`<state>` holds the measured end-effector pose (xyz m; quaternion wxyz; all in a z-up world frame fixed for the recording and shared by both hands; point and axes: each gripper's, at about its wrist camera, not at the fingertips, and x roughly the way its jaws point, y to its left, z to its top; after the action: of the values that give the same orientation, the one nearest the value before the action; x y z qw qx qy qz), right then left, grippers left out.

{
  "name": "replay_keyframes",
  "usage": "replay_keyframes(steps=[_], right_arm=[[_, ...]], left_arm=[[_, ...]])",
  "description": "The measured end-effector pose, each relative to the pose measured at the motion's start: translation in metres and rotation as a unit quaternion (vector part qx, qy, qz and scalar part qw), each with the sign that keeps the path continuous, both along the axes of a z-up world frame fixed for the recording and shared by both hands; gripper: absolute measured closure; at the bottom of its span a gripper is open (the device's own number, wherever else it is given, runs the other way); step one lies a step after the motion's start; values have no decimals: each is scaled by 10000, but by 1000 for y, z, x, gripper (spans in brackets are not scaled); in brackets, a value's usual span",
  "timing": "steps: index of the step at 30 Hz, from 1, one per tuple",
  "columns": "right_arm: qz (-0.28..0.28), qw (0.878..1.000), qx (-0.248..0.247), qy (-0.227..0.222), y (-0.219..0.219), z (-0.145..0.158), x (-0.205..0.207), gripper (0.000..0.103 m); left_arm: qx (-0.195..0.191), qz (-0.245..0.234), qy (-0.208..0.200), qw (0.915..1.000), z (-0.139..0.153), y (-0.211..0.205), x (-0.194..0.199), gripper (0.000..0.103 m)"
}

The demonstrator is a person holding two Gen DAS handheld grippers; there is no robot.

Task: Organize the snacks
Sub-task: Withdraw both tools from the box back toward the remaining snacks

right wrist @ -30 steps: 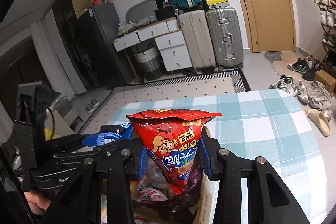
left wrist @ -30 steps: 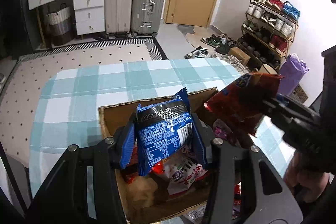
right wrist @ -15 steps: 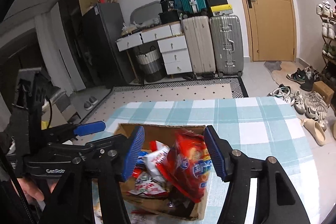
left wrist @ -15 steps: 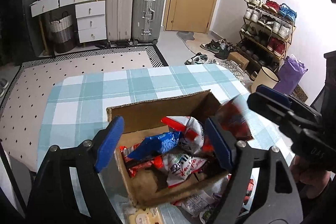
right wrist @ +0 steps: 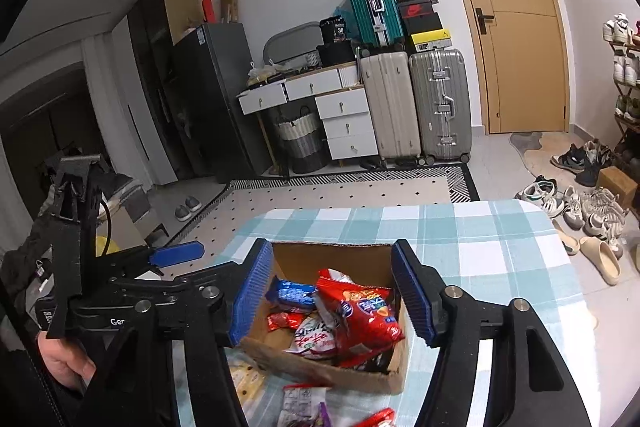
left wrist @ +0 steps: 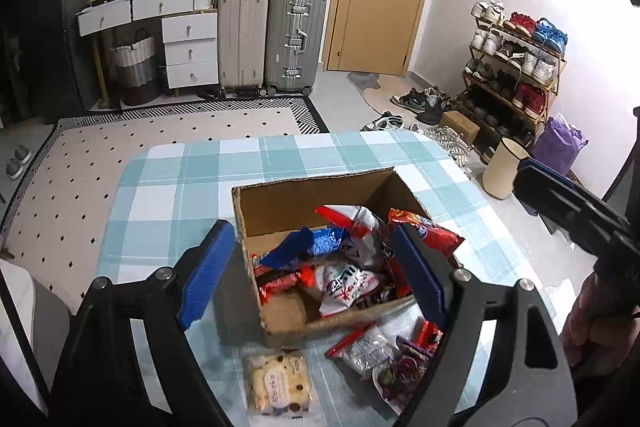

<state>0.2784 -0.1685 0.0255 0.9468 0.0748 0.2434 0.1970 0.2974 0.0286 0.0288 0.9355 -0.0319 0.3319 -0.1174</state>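
An open cardboard box [left wrist: 280, 203] [right wrist: 332, 255] stands on the blue-checked table [left wrist: 180, 187]. It holds several snack packets. A blue packet [left wrist: 316, 243] [right wrist: 290, 293] and a red chip bag [left wrist: 432, 235] [right wrist: 360, 315] lie on top. My left gripper [left wrist: 312, 251] hovers above the box's near side, jaws opening, nothing between them. My right gripper [right wrist: 332, 259] hangs over the box from the other side, jaws also opening and empty. Loose packets [left wrist: 372, 347] and a pale cookie pack [left wrist: 276, 383] lie on the cloth in front of the box.
A cream bin [left wrist: 500, 167] stands on the floor by the table's right edge. Suitcases [left wrist: 296, 39], white drawers [left wrist: 188, 51], a door and a shoe rack [left wrist: 516, 67] line the far walls. A hand [right wrist: 64, 363] holds the left gripper's handle.
The left gripper let go of the blue packet and the right gripper of the red chip bag; both packets now lie in the box. Both grippers opened and drew back and upward.
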Motion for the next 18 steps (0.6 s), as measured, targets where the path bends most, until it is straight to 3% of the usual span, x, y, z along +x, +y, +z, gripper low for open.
replay_keyframes(steps=[4, 8, 12, 15, 18], right_arm=[[-33, 10000, 25, -77, -2, 8, -22, 37], [-103, 9998, 32, -136, -7, 12, -43, 23], [-131, 9998, 0, -168, -10, 12, -65, 21], [-148, 9998, 24, -145, -13, 11, -77, 20], [-194, 9997, 79, -118, -15, 6, -90, 17]], left_arm=[[16, 72, -130, 9999, 7, 2, -21, 20], [26, 194, -268, 9994, 9, 1, -44, 18], [35, 192, -274, 9994, 9, -4, -62, 15], [80, 245, -368, 9990, 7, -11, -75, 2], [37, 268, -441, 9987, 3, -15, -89, 1]])
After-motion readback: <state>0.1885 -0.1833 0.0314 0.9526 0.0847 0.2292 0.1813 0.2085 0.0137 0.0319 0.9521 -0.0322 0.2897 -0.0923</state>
